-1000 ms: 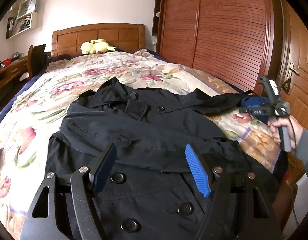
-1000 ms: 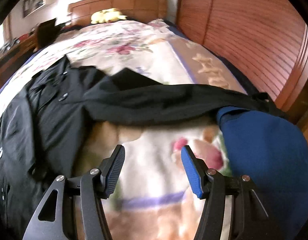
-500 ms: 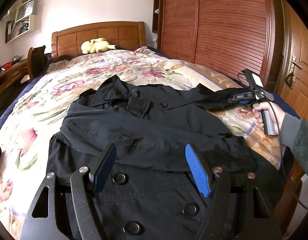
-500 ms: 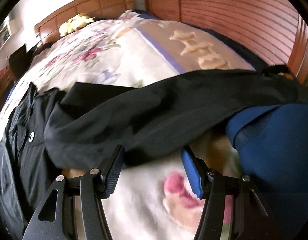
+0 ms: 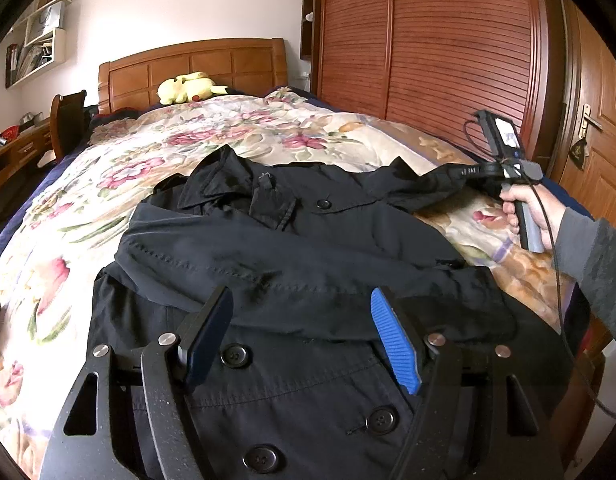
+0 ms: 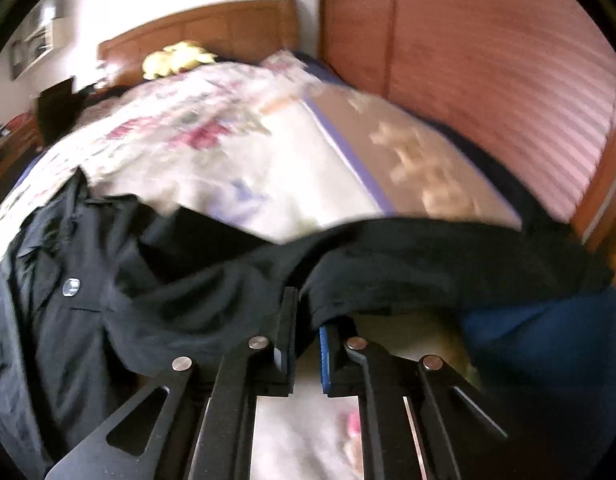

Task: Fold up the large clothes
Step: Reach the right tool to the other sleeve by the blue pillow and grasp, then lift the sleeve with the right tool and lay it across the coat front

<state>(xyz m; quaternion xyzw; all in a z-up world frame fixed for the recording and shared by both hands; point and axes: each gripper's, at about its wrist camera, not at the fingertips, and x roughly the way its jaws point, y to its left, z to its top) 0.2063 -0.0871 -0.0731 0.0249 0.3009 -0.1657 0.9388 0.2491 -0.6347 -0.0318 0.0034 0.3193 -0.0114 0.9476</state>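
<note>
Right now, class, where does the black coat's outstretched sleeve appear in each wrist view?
Left wrist: the sleeve runs right of the collar to the right gripper.
Right wrist: the sleeve crosses centre, pinched by the shut gripper.
Shared landmark: yellow plush toy at the headboard.

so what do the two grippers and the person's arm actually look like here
Left gripper: black angular frame with triangular cut-outs and silver bolts, one ribbed blue pad, one dark pad. Right gripper: the same black frame, bolts and blue pad; from the left wrist view it has a grey pistol handle, a black cable and a small white-labelled box on top. The sleeve is grey knit.
</note>
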